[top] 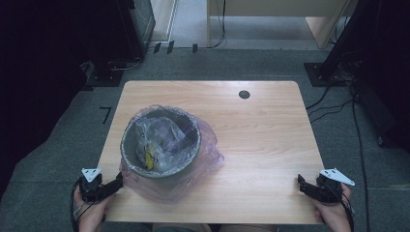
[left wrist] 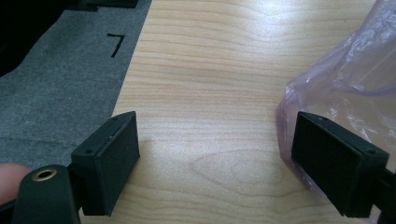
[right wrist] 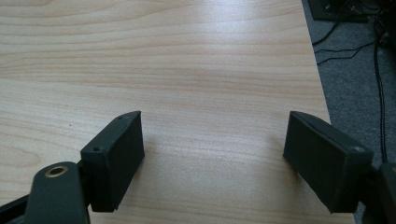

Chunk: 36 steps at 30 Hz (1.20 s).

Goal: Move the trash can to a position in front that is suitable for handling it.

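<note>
A grey round bin (top: pixel 161 143) lined with a thin purple plastic bag (top: pixel 203 159) stands on the left half of the wooden table (top: pixel 256 140). Some yellow scrap (top: pixel 149 159) lies inside it. My left gripper (top: pixel 116 182) is at the table's front left corner, open, just left of the bag's lower edge. In the left gripper view the bag (left wrist: pixel 355 79) lies against the right-hand jaw, and the left gripper (left wrist: pixel 215 156) has bare wood between its jaws. My right gripper (top: pixel 303 183) is at the front right corner, open over bare wood (right wrist: pixel 210 93), with the gap (right wrist: pixel 212 154) holding nothing.
A small dark round hole (top: pixel 244 94) sits near the table's far right edge. Grey carpet (top: pixel 67 130) surrounds the table, with a "7" mark (top: pixel 105 114) at the left. Cables (top: pixel 338 104) and dark stands lie on the floor at right and far left.
</note>
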Each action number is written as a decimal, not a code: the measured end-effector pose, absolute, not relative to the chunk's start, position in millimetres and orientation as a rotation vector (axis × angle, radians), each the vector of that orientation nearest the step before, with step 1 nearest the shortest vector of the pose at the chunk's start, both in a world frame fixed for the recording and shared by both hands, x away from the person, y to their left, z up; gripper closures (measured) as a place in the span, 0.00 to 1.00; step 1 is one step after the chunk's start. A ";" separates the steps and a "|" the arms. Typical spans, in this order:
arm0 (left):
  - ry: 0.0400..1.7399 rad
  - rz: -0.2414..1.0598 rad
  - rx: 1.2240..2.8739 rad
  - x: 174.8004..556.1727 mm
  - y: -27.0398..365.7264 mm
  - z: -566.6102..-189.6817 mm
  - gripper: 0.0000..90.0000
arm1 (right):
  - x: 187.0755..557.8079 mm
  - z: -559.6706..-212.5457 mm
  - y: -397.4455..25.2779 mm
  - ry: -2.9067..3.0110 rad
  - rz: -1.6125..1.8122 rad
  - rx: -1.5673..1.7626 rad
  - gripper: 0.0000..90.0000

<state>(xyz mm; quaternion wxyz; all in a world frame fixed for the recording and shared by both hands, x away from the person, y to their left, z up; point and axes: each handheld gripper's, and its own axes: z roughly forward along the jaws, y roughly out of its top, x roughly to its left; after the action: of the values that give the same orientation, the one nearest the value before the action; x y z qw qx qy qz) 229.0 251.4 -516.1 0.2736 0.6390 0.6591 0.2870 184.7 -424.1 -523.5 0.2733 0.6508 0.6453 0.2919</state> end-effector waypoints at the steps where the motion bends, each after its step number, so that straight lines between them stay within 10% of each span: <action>1: 1.790 0.785 1.711 229.2 251.3 -515.5 0.16 | 184.7 -523.5 -424.1 1.738 0.785 1.750 0.22; 17: 1.803 0.835 1.432 237.9 266.6 -453.6 0.18 | 184.7 -523.5 -424.1 1.739 0.784 1.749 0.22; 28: 1.541 0.757 1.325 260.1 223.2 -427.6 0.73 | 184.2 -523.2 -424.2 1.724 0.782 1.760 0.25; 36: 1.395 0.664 1.388 257.6 198.5 -423.8 0.80 | 182.2 -522.1 -428.6 1.699 0.831 1.790 0.29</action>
<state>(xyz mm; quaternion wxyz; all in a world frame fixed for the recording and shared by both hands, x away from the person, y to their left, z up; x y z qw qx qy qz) 257.6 198.5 -423.8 0.5076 0.5760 0.5786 0.2754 182.2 -428.6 -522.1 0.2658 0.6626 0.6289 0.3079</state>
